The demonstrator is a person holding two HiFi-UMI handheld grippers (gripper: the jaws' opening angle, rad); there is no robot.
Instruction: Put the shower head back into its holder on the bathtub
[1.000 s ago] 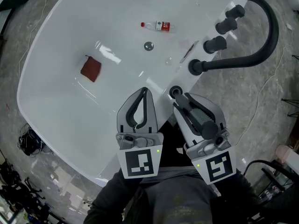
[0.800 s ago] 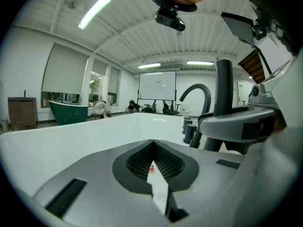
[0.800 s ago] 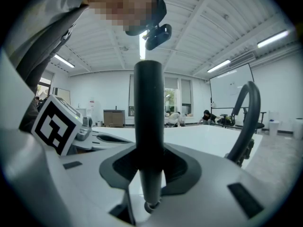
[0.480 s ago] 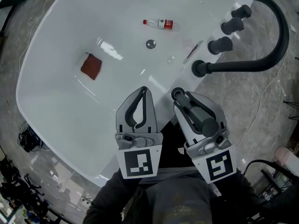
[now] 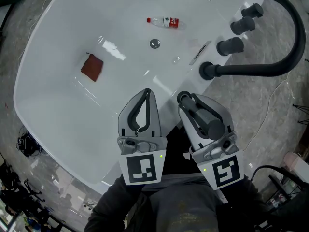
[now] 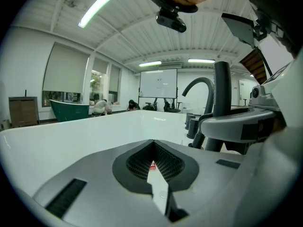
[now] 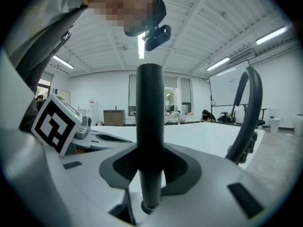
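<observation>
My right hand-held gripper (image 5: 194, 103) is clamped on the dark grey cylindrical shower head (image 5: 206, 120). The shower head's front end is at the dark round holder (image 5: 182, 97) on the rim of the glossy white bathtub (image 5: 58, 105); I cannot tell whether it is seated. My left hand-held gripper (image 5: 147, 92), just beside, is closed and empty.

— Is the shower head (image 5: 206, 121) down in its holder?
— Can't tell; its lower end covers that spot.
— Anything else?
— The bathtub (image 5: 53, 124) runs off the top edge, and the bottle (image 5: 164, 21) label is too small to read.
</observation>
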